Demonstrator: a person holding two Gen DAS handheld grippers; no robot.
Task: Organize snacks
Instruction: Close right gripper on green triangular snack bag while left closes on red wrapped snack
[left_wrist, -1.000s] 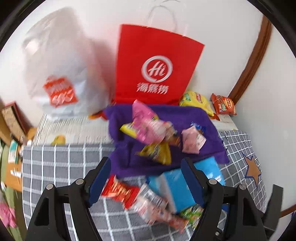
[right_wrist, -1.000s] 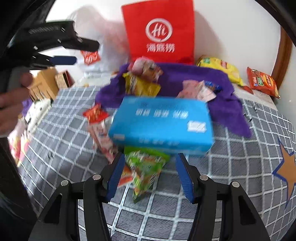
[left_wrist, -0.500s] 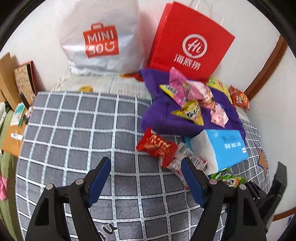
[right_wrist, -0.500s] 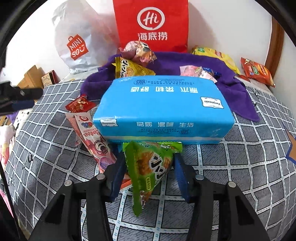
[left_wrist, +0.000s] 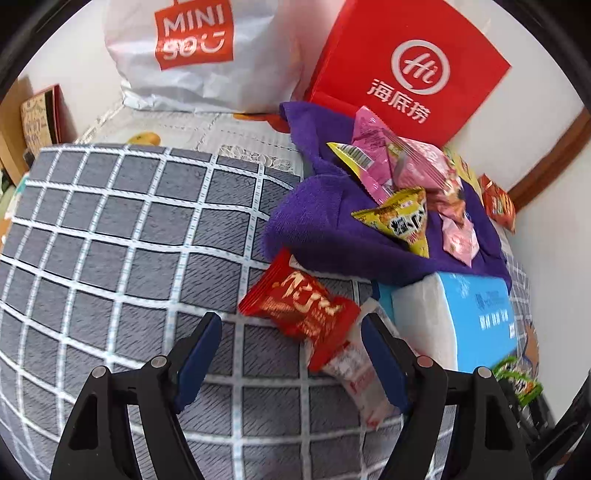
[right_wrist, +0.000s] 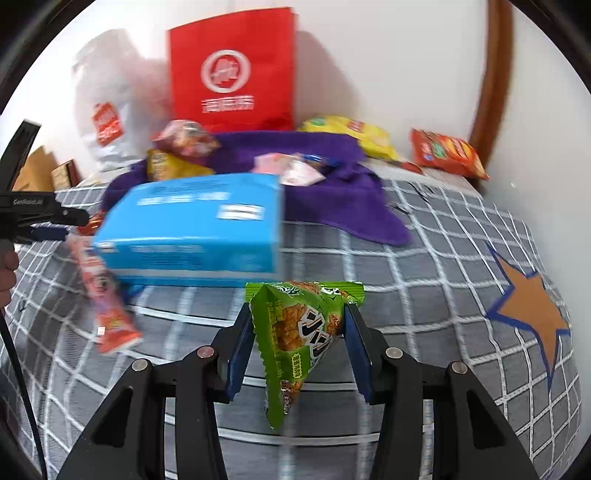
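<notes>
Since a second ago our right gripper (right_wrist: 297, 345) has closed in on the green snack packet (right_wrist: 299, 332); its blue pads now pinch the packet at both sides, and the packet hangs tilted between them, lifted off the checked cloth (right_wrist: 424, 280). Background there is blurred.

Our left gripper (left_wrist: 291, 354) has dropped lower and swung over the open grey squares. Fingers spread wide, holding nothing. The red packet (left_wrist: 299, 302) lies just beyond the tips, overlapping a white-and-red stick packet (left_wrist: 354, 369) that reaches toward the right finger.

Around: the blue tissue pack (right_wrist: 192, 225) sits just beyond the green packet. Behind it, a purple towel (left_wrist: 325, 221) carries pink and yellow packets. Far back against the wall stand a red paper bag (left_wrist: 410, 70) and a white shopping bag (left_wrist: 199, 55).
</notes>
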